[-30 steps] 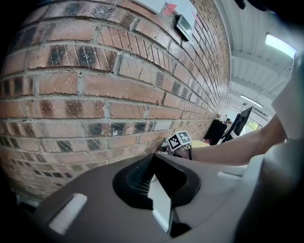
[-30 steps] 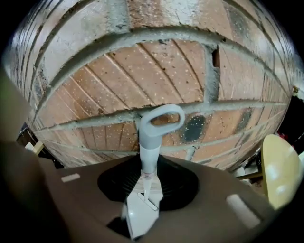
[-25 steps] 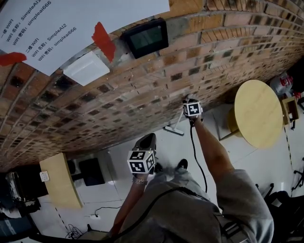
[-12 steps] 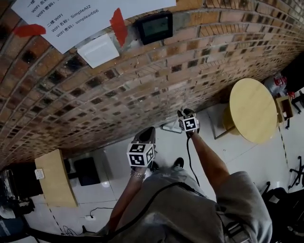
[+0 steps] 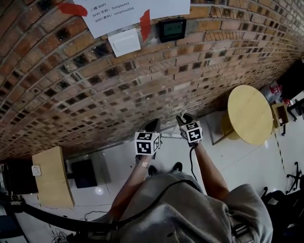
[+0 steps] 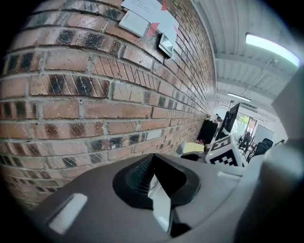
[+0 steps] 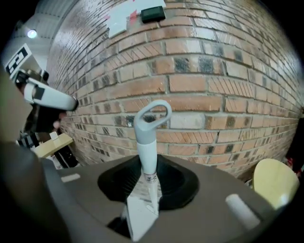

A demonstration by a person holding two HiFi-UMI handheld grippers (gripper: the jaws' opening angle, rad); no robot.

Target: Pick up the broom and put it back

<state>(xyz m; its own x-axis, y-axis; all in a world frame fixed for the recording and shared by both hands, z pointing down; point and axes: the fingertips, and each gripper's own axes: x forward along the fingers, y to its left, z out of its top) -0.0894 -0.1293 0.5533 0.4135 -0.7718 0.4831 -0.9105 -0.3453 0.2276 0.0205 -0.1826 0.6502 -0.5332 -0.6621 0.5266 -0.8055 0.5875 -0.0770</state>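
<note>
The broom's white handle (image 7: 145, 147) with a grey hanging loop (image 7: 153, 116) stands upright in front of the brick wall (image 7: 223, 85) in the right gripper view. My right gripper (image 7: 147, 180) is shut on this handle just below the loop. The broom's head is hidden. In the head view the right gripper (image 5: 185, 121) is close to the wall foot, and the left gripper (image 5: 153, 127) hangs just left of it. The left gripper (image 6: 152, 172) looks shut with nothing between its fingers and faces the bricks.
A round yellow table (image 5: 248, 114) stands on the white floor at the right. A wooden cabinet (image 5: 51, 176) and a black box (image 5: 84, 172) are at the left. On the wall hang a paper notice (image 5: 137, 9), a white box (image 5: 124, 42) and a black device (image 5: 172, 28).
My right gripper has risen and swung left with the broom handle, ending beside the left gripper. The broom head seen on the floor by the wall is out of sight. The left gripper rose slightly.
</note>
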